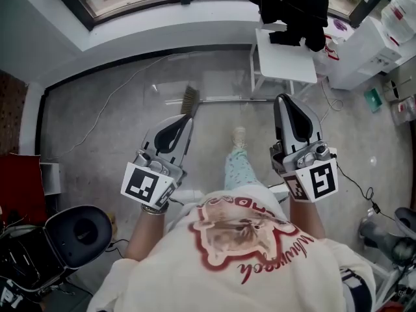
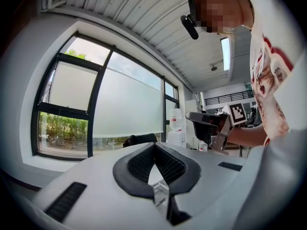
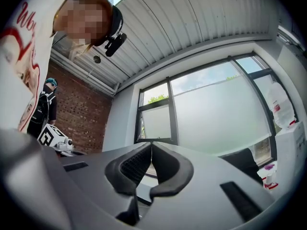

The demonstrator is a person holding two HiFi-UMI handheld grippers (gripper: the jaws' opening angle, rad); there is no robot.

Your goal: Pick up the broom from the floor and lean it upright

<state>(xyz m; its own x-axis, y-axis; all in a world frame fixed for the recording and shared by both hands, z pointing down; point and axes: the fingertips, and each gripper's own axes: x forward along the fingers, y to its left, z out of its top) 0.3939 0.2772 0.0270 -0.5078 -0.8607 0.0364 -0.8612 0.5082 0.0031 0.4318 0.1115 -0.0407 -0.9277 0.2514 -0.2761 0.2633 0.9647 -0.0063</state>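
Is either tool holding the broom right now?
No, the broom lies on the floor, beyond the left tool and right tool, both shut empty.

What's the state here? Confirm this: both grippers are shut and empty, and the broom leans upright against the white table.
Not right. The head view shows the broom lying flat on the floor, its handle running toward the white table, not leaning on it. The rest holds: the left gripper and right gripper are shut and empty.

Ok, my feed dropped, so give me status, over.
Left gripper and right gripper shut, empty. Broom flat on floor ahead, untouched. White table stands near handle's far end.
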